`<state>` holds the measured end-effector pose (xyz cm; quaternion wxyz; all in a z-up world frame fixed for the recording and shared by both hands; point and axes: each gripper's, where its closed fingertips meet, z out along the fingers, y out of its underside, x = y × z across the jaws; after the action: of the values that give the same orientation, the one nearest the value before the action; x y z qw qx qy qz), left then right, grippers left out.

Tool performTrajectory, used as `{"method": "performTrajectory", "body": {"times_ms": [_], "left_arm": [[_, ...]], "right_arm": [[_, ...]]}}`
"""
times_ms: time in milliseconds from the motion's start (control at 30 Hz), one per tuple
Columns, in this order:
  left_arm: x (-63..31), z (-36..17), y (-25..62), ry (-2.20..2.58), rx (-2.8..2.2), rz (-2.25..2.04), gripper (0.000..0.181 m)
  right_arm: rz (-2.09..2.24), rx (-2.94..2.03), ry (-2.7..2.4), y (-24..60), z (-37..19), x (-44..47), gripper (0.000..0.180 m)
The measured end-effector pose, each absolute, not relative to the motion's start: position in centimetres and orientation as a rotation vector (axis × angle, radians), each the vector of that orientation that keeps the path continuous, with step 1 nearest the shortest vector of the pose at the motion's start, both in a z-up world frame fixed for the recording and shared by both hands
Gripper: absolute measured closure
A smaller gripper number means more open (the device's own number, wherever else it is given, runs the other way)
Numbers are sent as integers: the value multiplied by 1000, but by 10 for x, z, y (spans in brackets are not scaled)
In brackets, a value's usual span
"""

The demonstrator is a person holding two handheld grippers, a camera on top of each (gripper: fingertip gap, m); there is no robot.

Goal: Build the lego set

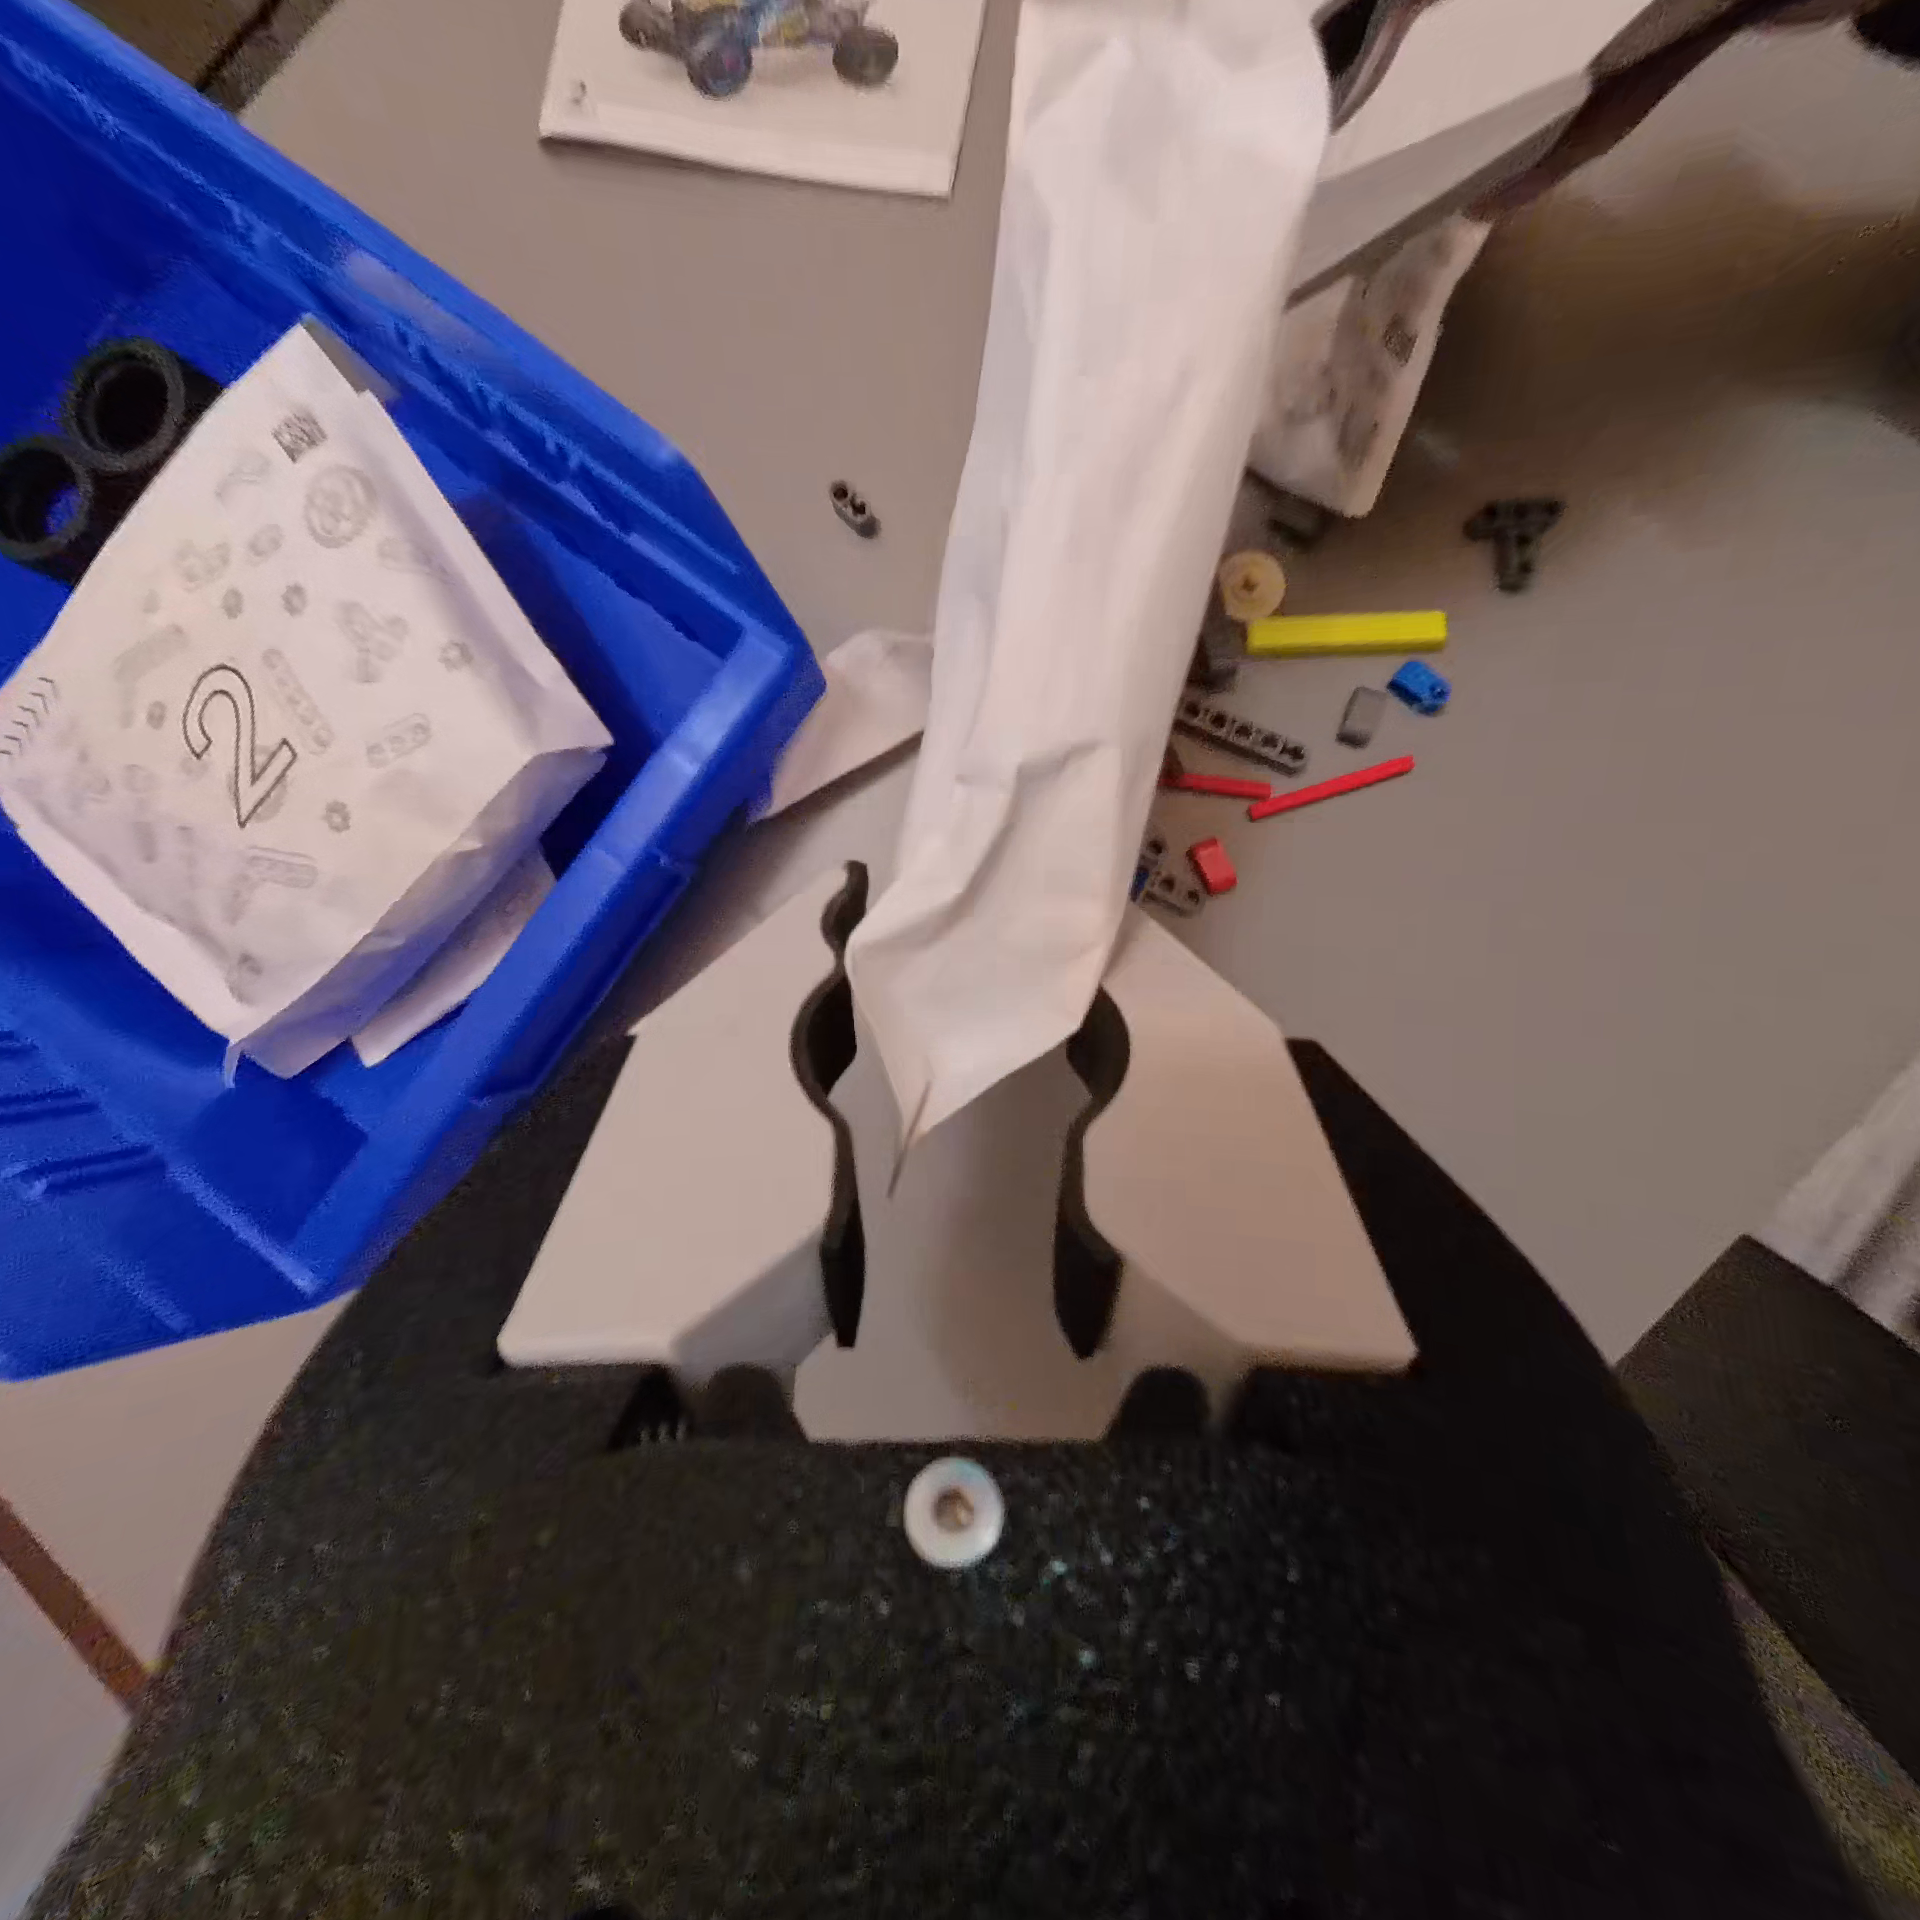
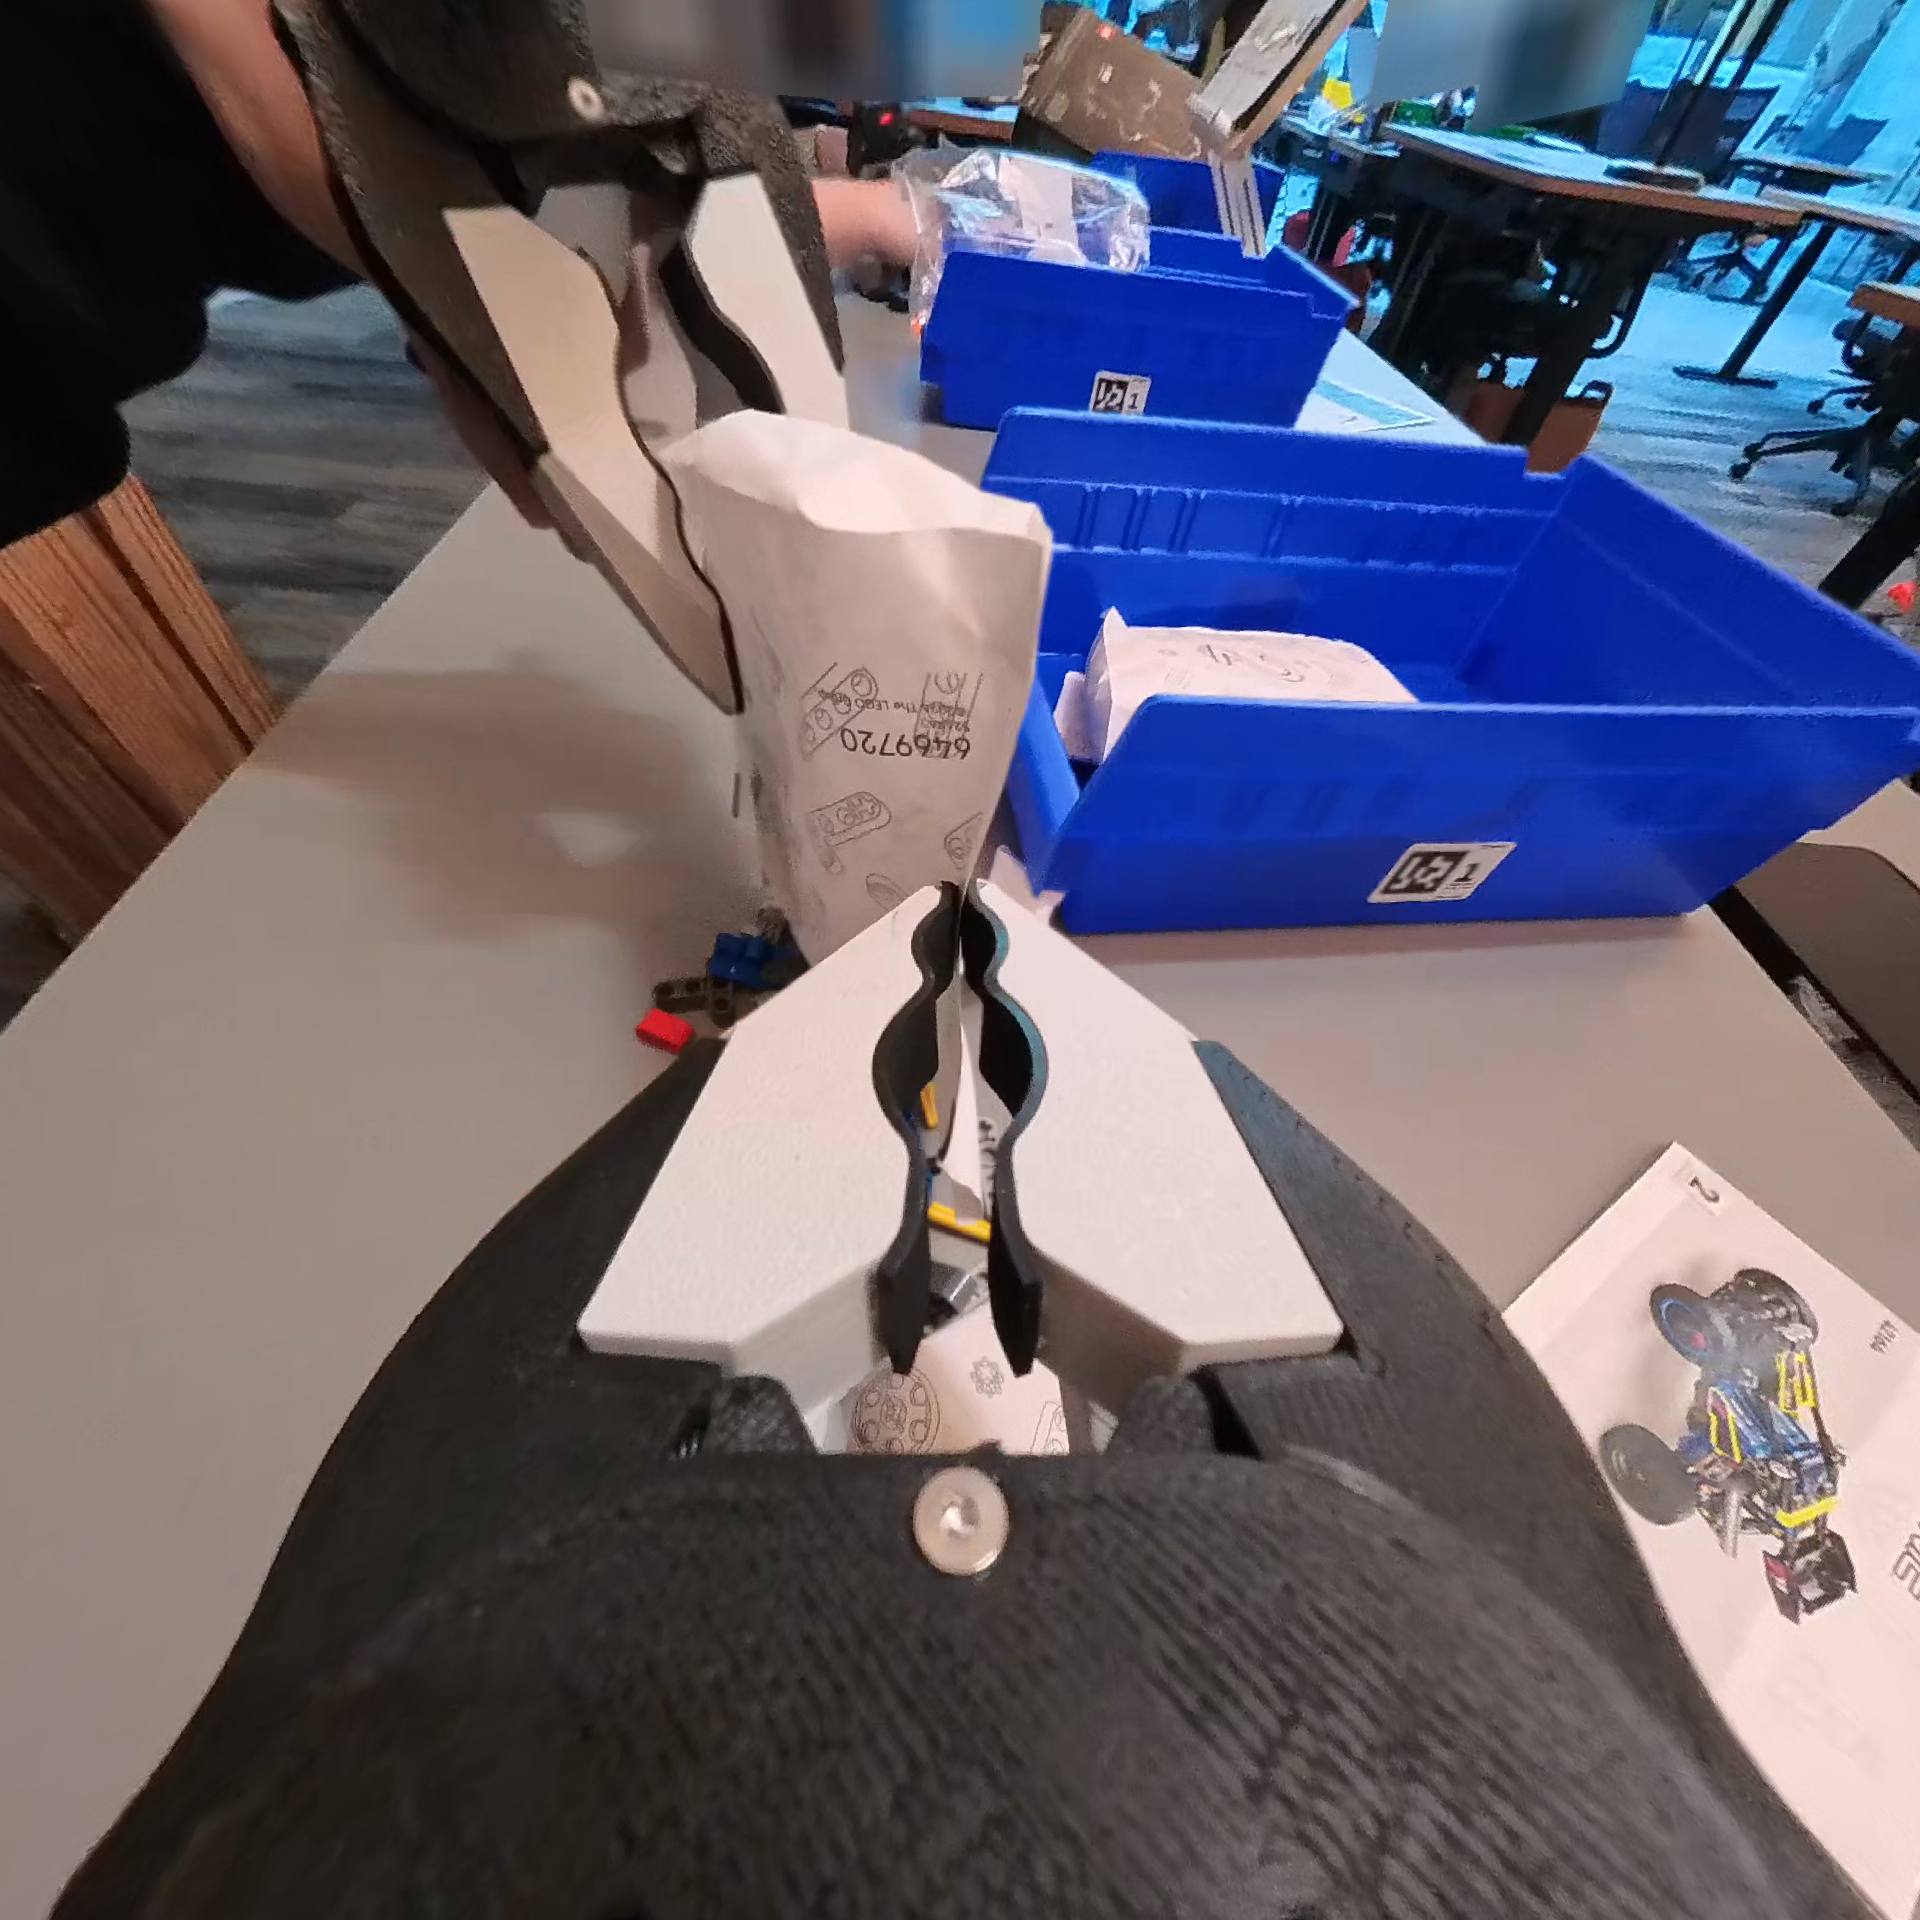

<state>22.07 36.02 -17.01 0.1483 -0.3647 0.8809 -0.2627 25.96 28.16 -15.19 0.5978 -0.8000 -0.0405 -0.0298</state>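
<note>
A long white paper parts bag (image 1: 1122, 468) stretches between my two grippers above the grey table. My right gripper (image 2: 954, 904) is shut on one end of the bag (image 2: 883, 644); it also shows at the top right of the left wrist view (image 1: 1320, 260). My left gripper (image 1: 977, 914) is open, with the bag's other end lying loose between its fingers; it also shows in the right wrist view (image 2: 779, 551). Loose pieces lie on the table under the bag: a yellow beam (image 1: 1345, 632), a red axle (image 1: 1330, 787), blue and black bits (image 2: 717, 977).
A blue bin (image 1: 623, 935) to the left holds a printed paper bag (image 1: 281, 707) and black tyres (image 1: 125, 405); it also shows in the right wrist view (image 2: 1455, 790). An instruction booklet (image 1: 769, 94) lies on the table. A second blue bin (image 2: 1122, 322) stands farther back. The tips of one gripper are about 10 cm away from the tips of the other. The red axle (image 1: 1330, 787) is about 12 cm from both grippers' fingertips.
</note>
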Motion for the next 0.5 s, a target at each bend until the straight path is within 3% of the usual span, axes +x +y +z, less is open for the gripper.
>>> {"method": "performTrajectory", "body": {"times_ms": [500], "left_arm": [[237,-158,359,2448,-1036,-857,144]], "right_arm": [[-48,-1787,30,282,-149,269,180]]}}
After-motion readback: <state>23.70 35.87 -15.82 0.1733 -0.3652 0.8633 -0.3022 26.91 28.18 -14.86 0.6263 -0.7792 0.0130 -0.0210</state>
